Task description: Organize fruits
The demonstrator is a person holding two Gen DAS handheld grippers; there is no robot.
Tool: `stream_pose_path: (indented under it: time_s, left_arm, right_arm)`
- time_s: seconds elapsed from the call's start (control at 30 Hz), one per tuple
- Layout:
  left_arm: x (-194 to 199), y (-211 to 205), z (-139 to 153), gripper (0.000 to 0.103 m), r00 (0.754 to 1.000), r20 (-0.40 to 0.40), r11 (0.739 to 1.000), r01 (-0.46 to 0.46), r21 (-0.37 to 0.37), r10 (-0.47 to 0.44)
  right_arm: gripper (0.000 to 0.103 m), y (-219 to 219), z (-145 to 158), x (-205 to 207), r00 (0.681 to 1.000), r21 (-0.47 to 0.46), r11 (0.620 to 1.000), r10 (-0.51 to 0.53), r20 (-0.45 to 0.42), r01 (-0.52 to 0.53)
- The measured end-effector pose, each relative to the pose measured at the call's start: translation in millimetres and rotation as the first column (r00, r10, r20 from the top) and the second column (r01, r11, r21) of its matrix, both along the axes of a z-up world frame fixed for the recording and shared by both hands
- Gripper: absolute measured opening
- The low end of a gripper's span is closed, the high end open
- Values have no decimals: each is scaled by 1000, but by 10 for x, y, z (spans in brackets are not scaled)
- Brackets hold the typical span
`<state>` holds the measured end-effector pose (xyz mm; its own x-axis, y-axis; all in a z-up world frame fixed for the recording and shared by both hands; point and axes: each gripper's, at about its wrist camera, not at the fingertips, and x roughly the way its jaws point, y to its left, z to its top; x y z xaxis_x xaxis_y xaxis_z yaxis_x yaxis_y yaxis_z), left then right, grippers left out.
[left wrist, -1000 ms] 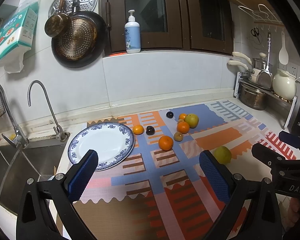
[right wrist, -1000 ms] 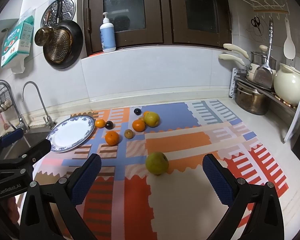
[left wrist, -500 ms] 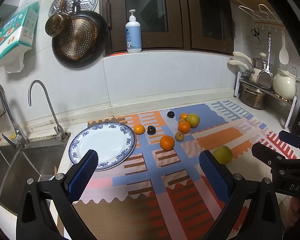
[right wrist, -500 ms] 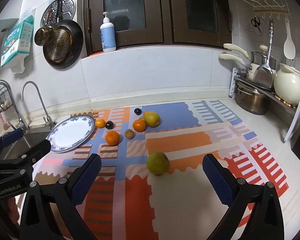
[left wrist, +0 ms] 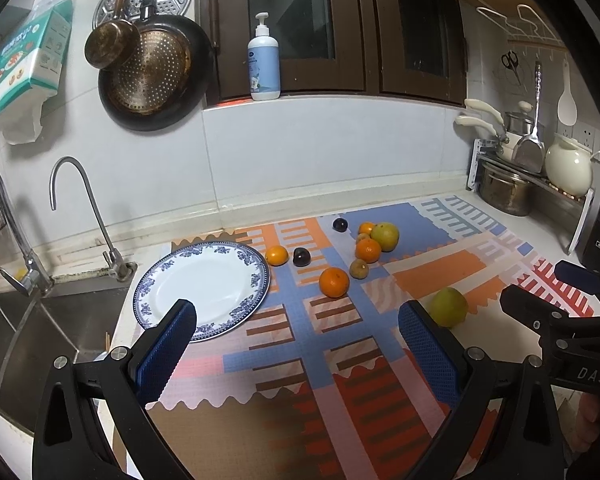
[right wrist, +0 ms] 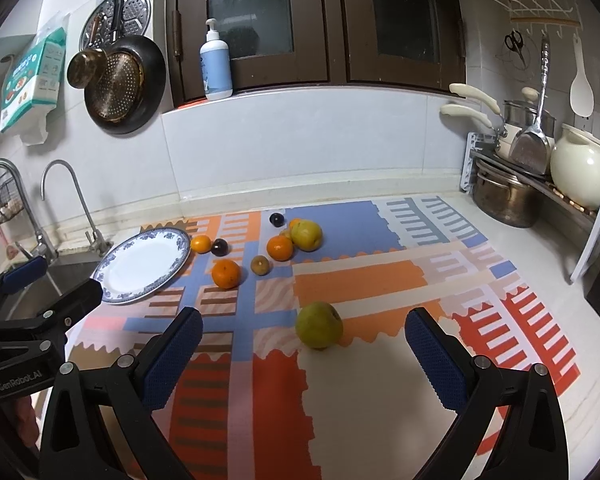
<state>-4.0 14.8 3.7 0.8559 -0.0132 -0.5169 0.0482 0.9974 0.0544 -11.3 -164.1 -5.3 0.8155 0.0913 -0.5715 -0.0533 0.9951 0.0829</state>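
An empty blue-rimmed white plate (left wrist: 204,284) (right wrist: 144,264) lies at the left end of a patterned mat. Right of it lie oranges (left wrist: 334,282) (right wrist: 225,274), dark plums (left wrist: 301,257) (right wrist: 219,247), a small brown fruit (left wrist: 358,269) and a yellow-green apple (left wrist: 385,236) (right wrist: 307,234). A second green apple (right wrist: 319,325) (left wrist: 448,306) lies apart, nearer me. My right gripper (right wrist: 304,356) is open and empty, just short of that apple. My left gripper (left wrist: 298,348) is open and empty above the mat's near part, near the plate.
A sink (left wrist: 28,344) with two taps (left wrist: 80,216) lies left of the plate. A rack with a steel pot (right wrist: 504,200) and a cream jug (right wrist: 580,172) stands at the right. Pans (left wrist: 152,76) hang on the wall. A soap bottle (left wrist: 263,60) stands on the sill.
Both grippers have drifted slightly; the view has barely shifted. No fruit has moved.
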Motion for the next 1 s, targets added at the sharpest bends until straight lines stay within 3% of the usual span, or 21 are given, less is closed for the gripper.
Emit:
stream_pose_path:
  time_s: [0.63,0.93,1.0]
  left_arm:
    - [644,-36,-305,97,991,-39,988,130,82,-127]
    - [1081,-171,-582,85,968,-133,968,226,105,-211]
    - [1162,-202,-632,81,959,-164,964,248,99,-230]
  right_arm:
    - [102,0,-374,499,987,38,997,-56,-153,62]
    - [90,-28,-618,721,970,79,991,-88,-228,108]
    - [83,-44,-675,758,962,94,989,-88,-257,115]
